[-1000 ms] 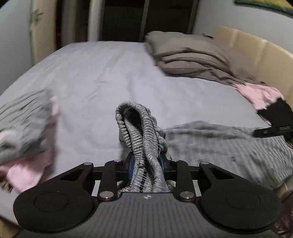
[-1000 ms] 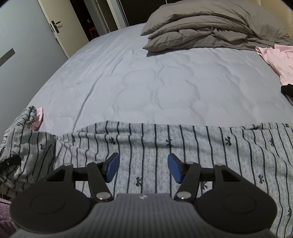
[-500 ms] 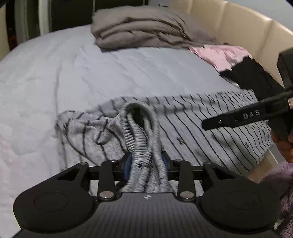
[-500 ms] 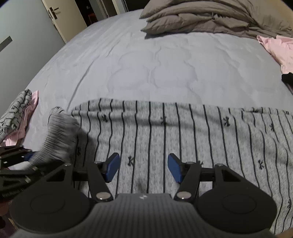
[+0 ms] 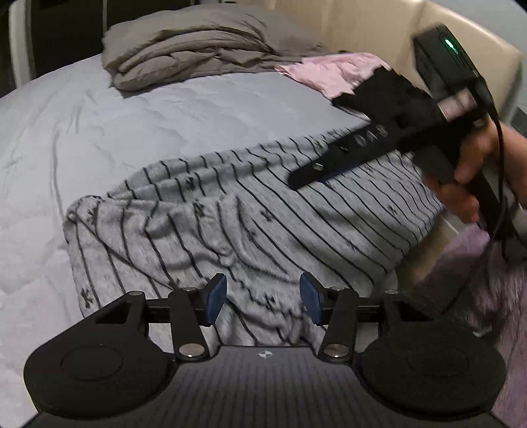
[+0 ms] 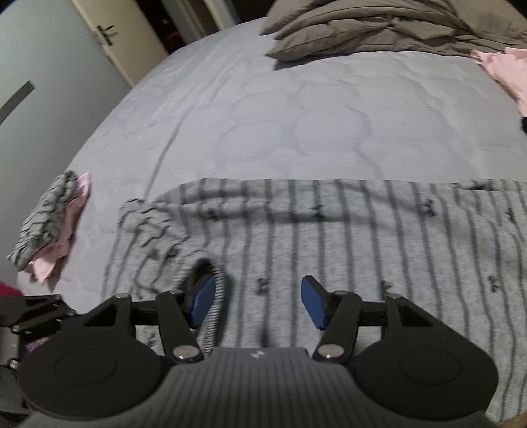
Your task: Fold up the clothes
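A grey garment with thin black stripes (image 5: 329,210) (image 6: 378,243) lies spread along the near edge of the bed. Its left end is folded over and rumpled (image 5: 158,230), and a ribbed hem (image 6: 219,296) shows by the right gripper's left pad. My left gripper (image 5: 263,296) hovers just over that folded end. Its jaws are opening, and the cloth lies below the blue pads, not pinched between them. My right gripper (image 6: 258,301) stands open above the flat striped cloth with nothing gripped. It also shows from the side (image 5: 329,164), held by a hand (image 5: 467,171).
A folded brown duvet (image 5: 197,49) (image 6: 362,29) lies at the far side of the bed sheet (image 5: 164,115). A pink garment (image 5: 329,69) (image 6: 504,69) lies at the right. A small pile of striped and pink clothes (image 6: 52,224) sits at the left edge. A purple rug (image 5: 477,280) covers the floor.
My left gripper carried the ribbed end of the garment rightwards onto the spread part, then opened and let it go. The right gripper stayed open over the cloth.
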The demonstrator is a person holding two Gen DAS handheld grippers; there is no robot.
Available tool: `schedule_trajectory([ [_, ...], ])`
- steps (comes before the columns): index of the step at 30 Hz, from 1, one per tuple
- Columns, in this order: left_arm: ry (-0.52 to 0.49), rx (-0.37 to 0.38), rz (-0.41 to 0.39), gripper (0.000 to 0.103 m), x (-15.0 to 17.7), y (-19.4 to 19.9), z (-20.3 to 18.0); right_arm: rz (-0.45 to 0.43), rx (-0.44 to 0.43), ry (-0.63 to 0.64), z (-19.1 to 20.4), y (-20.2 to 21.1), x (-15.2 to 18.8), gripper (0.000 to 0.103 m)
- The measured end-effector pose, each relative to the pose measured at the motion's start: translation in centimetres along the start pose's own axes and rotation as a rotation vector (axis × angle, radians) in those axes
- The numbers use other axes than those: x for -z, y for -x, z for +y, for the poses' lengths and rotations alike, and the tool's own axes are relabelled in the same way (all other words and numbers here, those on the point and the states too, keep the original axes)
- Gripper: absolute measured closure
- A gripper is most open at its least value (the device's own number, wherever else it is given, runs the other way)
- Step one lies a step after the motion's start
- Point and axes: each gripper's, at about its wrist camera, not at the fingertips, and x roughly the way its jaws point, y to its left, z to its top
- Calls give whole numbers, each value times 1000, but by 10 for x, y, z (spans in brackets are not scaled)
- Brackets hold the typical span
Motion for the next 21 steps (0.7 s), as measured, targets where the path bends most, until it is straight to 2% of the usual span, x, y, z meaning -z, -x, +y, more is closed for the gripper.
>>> schedule_trajectory([
  [3,-46,1,-11,56,5,-4,-14,37,-44,7,12,-8,7,52],
  [6,-72,0,-19,56,7,-12,-27,69,-49,25,23,-17,13,52],
  [11,-106,-66,-8,58,6,-32,-43,91,-52,37,28,-23,18,52],
  [13,-121,-85,1,77,5,-40,-46,86,-54,36,27,-23,18,55],
  [16,-165,-73,-10,87,5,-43,-45,84,-73,15,25,-24,15,65],
  [21,-347,-69,-27,90,11,-42,-62,73,-97,-25,23,-26,9,64],
])
